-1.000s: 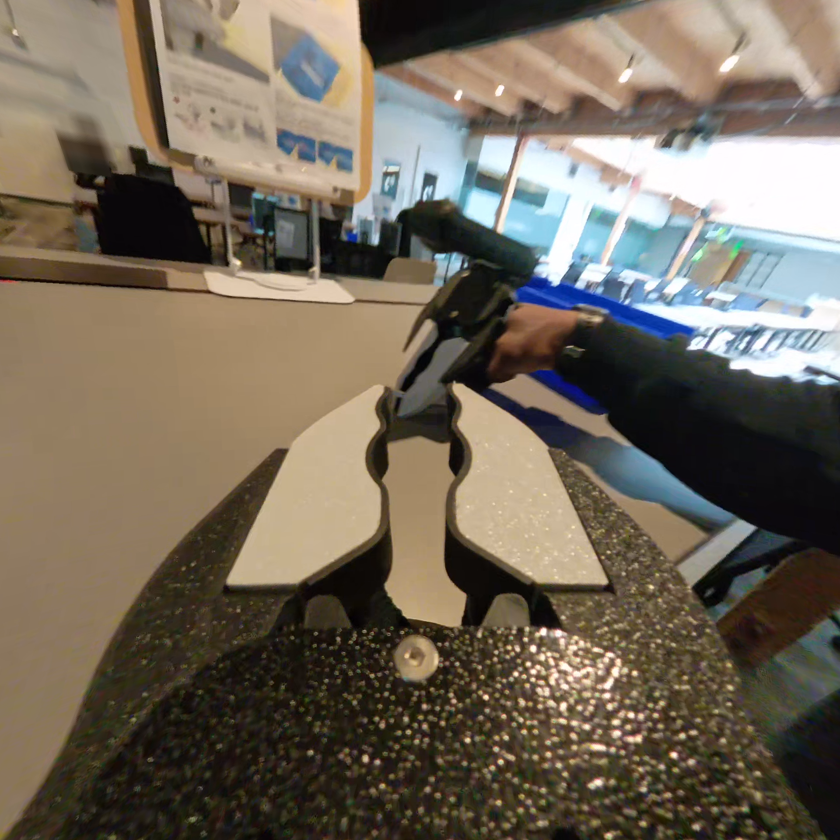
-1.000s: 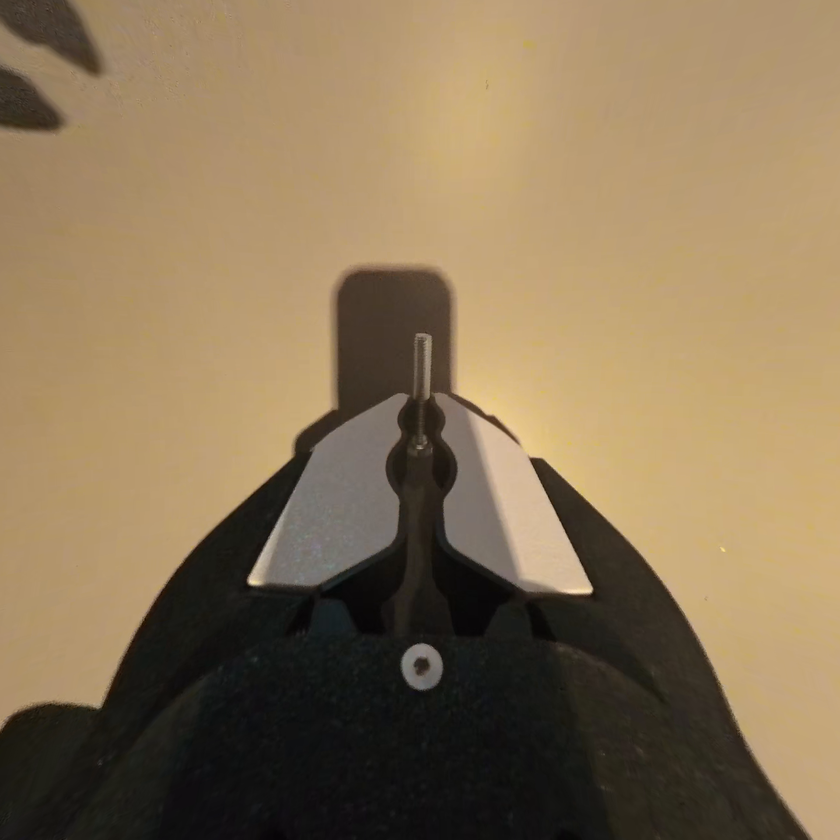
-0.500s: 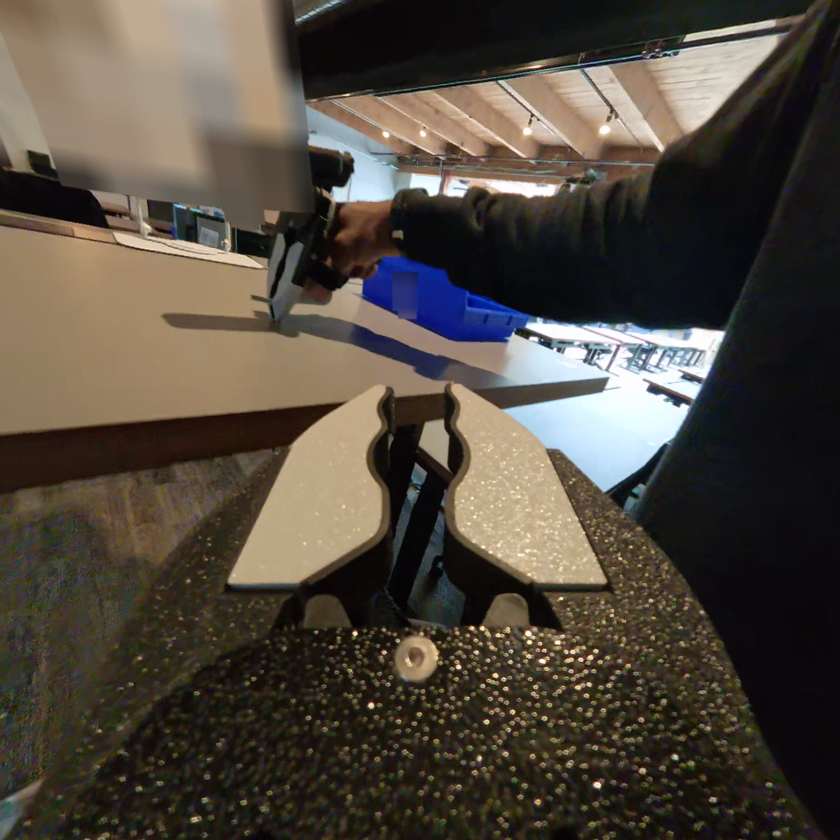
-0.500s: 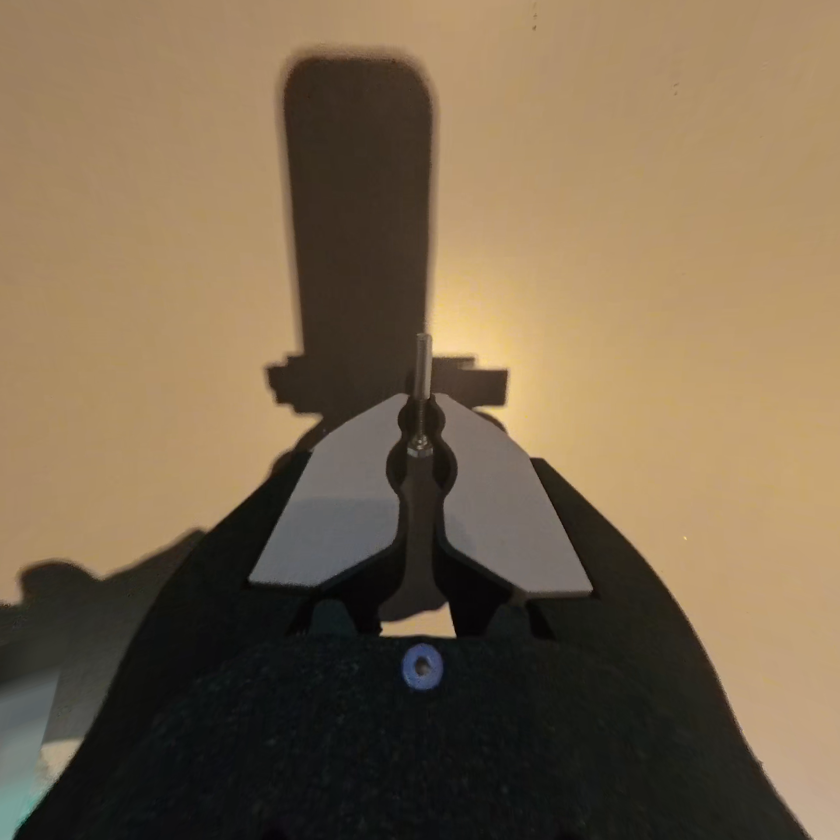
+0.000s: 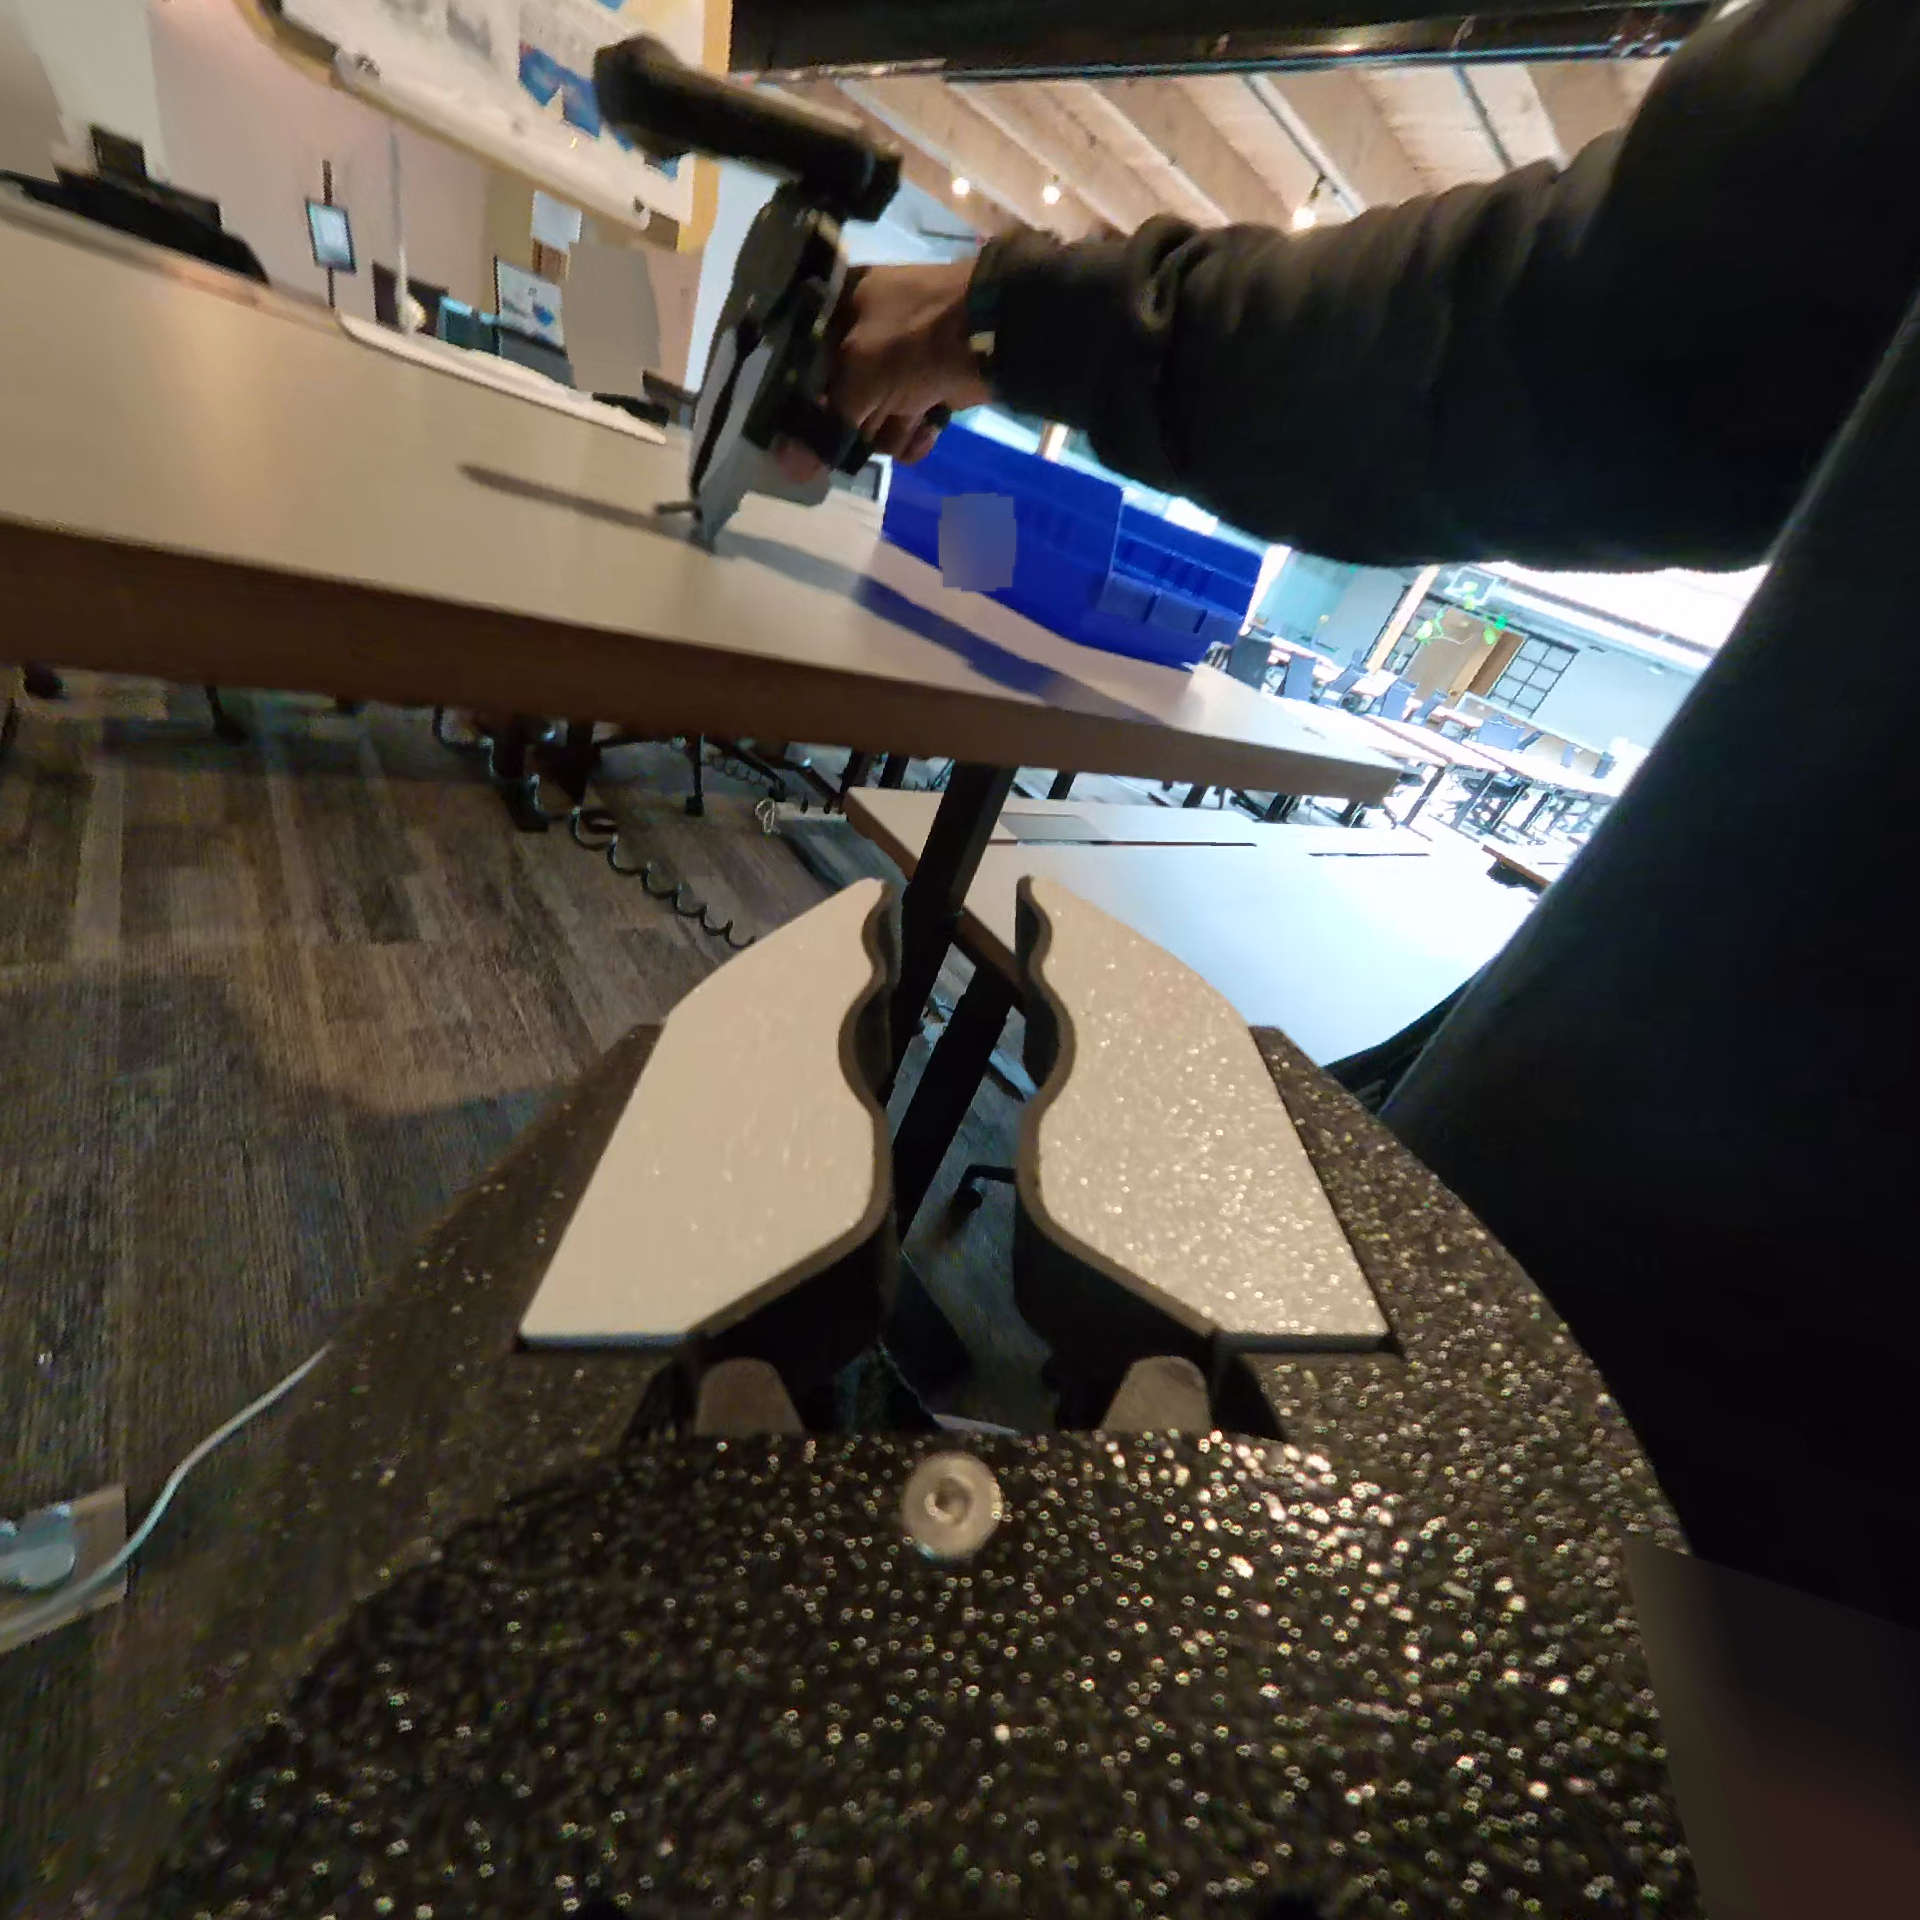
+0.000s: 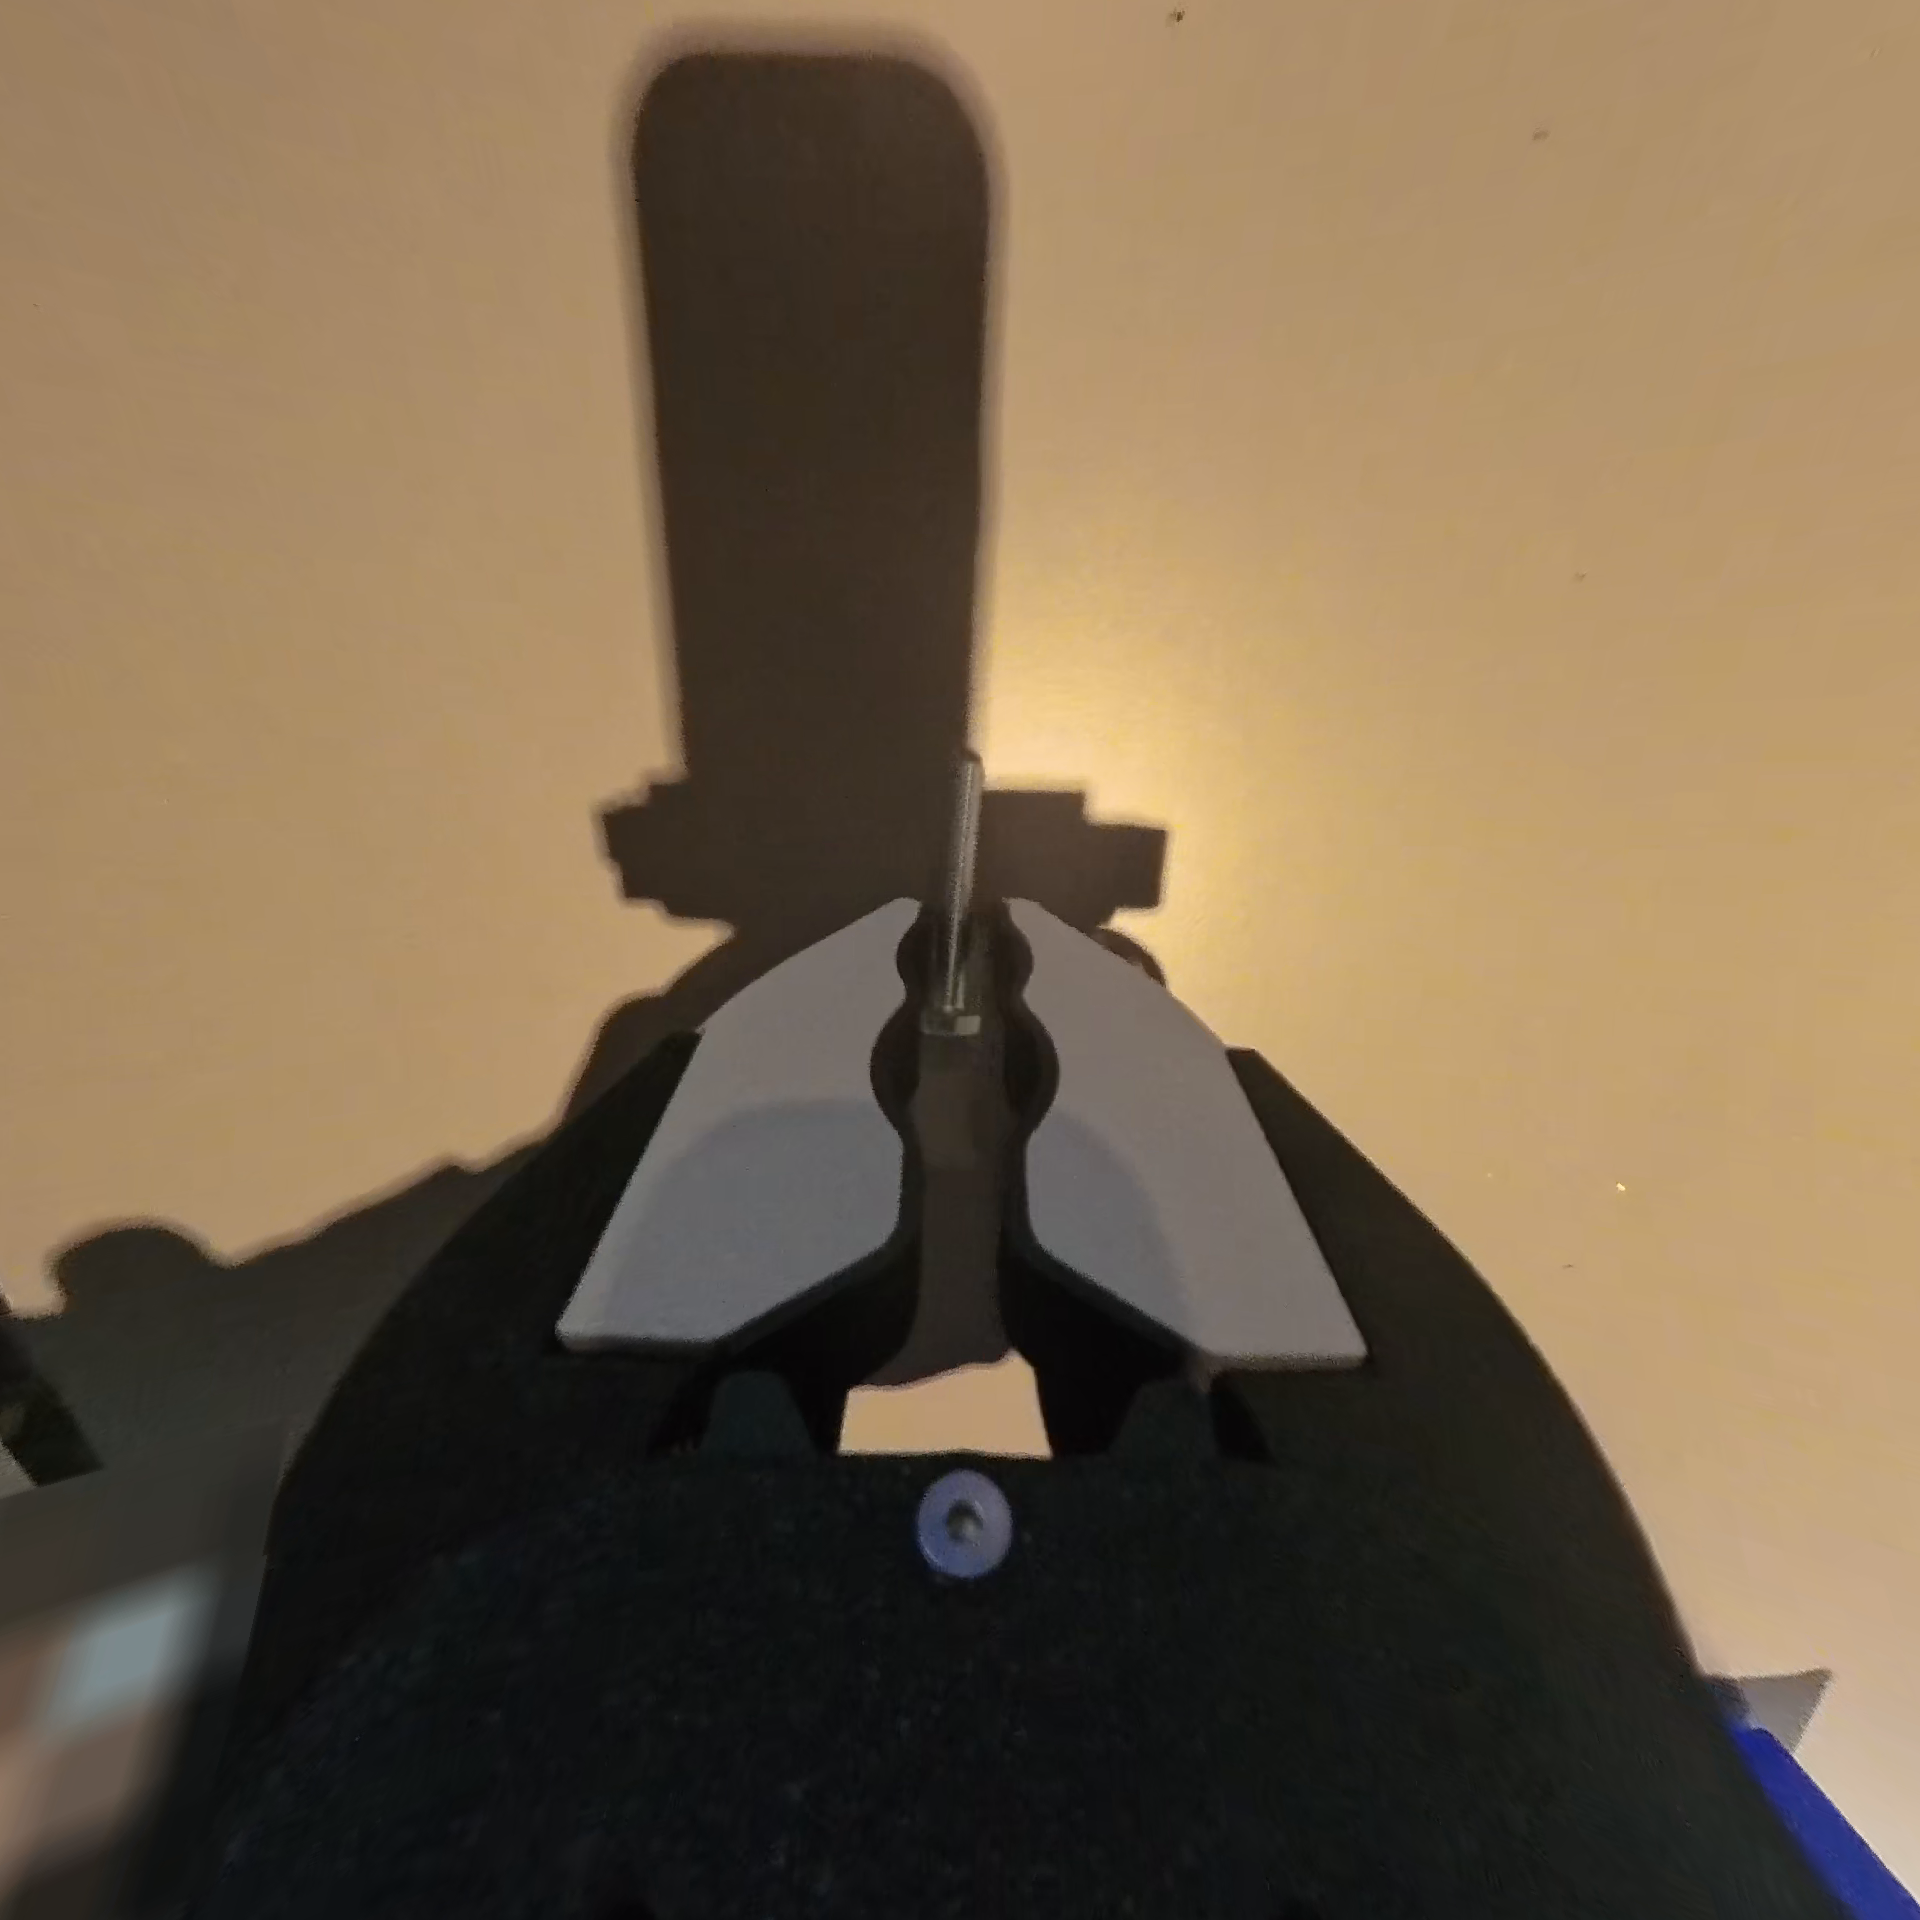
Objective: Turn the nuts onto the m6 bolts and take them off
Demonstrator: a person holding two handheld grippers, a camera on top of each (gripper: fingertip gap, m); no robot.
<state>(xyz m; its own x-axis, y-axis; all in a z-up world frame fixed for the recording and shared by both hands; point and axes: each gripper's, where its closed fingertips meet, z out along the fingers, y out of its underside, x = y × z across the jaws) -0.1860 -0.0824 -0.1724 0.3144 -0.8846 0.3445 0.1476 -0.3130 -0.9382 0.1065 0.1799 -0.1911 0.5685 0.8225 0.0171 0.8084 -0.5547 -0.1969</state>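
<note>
In the right wrist view my right gripper [image 6: 956, 914] is shut on a thin silver bolt [image 6: 964, 831]. The bolt's threaded end sticks out past the fingertips over the tan table [image 6: 1455, 520]. A small nut [image 6: 951, 1023] sits on the bolt between the fingers. In the left wrist view my left gripper [image 5: 956, 894] is open and empty. It hangs below the table edge [image 5: 727, 665] and points at a black table leg [image 5: 951, 831]. The right gripper [image 5: 717, 520] also shows there, held by a hand in a dark sleeve, tips down close to the tabletop.
A blue bin [image 5: 1091, 571] stands on the table just right of the right gripper. Grey carpet [image 5: 260, 987] lies under the table, with a white cable [image 5: 208, 1455] at the lower left. A lower table [image 5: 1247, 894] and a person's dark clothing [image 5: 1714, 1039] are to the right. My hands' fingertips stand some 40 centimetres from each other.
My left gripper has dropped from over the tabletop to below its edge and stays open. My right gripper keeps hold of the bolt; its shadow on the table has grown longer.
</note>
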